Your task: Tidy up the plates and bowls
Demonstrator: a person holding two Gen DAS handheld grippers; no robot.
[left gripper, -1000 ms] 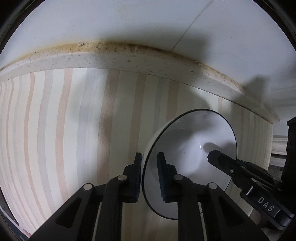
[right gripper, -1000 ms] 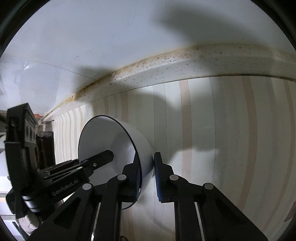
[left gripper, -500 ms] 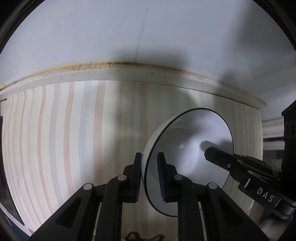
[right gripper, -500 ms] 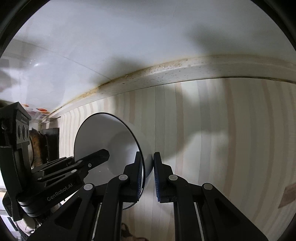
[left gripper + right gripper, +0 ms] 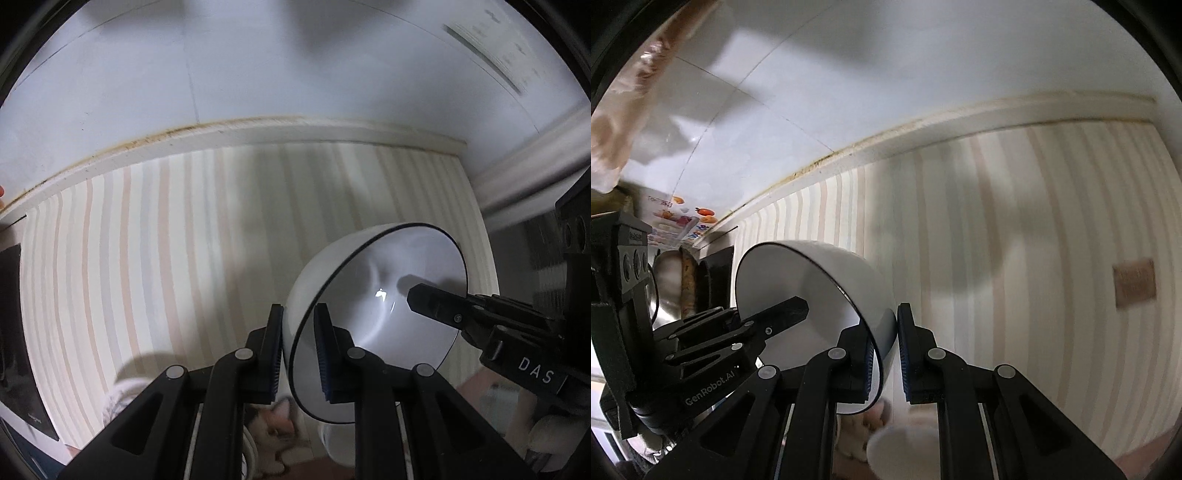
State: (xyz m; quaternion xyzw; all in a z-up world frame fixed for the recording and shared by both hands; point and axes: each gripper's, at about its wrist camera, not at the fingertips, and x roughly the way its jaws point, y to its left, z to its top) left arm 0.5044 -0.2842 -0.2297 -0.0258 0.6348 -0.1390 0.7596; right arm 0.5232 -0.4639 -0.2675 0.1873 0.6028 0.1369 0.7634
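Observation:
A white bowl (image 5: 384,317) with a thin dark rim is held in the air between both grippers. My left gripper (image 5: 298,350) is shut on its left rim, one finger outside and one inside. My right gripper (image 5: 886,354) is shut on the opposite rim; the bowl (image 5: 820,291) tilts to the left there. The right gripper's finger shows inside the bowl in the left wrist view (image 5: 443,302). The left gripper's finger shows inside the bowl in the right wrist view (image 5: 775,317).
A striped cream surface (image 5: 166,258) with a stained white trim (image 5: 221,129) fills both views. Another white dish (image 5: 905,443) lies blurred below. A metal pot (image 5: 666,280) and dark items stand far left. A small brown patch (image 5: 1134,282) sits at right.
Both grippers have lifted and pulled back with the bowl still held. The striped surface has receded, and a white dish and other items below have come into view.

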